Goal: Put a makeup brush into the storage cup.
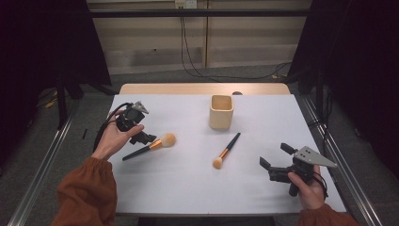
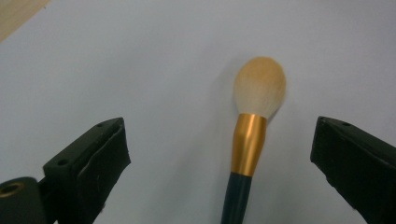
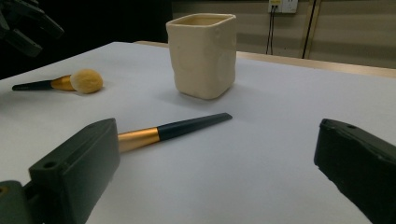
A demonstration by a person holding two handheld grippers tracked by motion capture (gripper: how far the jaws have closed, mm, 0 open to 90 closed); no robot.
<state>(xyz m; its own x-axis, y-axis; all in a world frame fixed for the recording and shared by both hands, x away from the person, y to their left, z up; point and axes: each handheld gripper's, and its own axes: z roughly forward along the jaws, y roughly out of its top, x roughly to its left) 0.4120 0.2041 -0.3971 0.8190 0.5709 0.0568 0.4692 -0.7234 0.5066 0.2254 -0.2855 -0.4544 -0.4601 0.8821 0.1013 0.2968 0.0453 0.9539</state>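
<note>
A large makeup brush (image 1: pixel 153 145) with a dark handle, gold ferrule and fluffy tan head lies on the white table (image 1: pixel 188 188) at the left. My left gripper (image 1: pixel 143 137) hovers just above its handle, open; in the left gripper view the brush (image 2: pixel 250 140) points up between the spread jaws of the left gripper (image 2: pixel 219 128). A smaller brush (image 1: pixel 227 150) lies at the centre. My right gripper (image 1: pixel 276 156) is held low at the right, open and holding nothing. In the right gripper view the small brush (image 3: pixel 182 127) lies ahead, partly behind the left jaw.
A cream square cup (image 1: pixel 221 112) stands upright at the back centre, also seen as the cup (image 3: pixel 203 53) beyond the small brush. The bare wooden table edge (image 1: pixel 202 88) lies behind the white surface. Metal rails run along both sides of the table.
</note>
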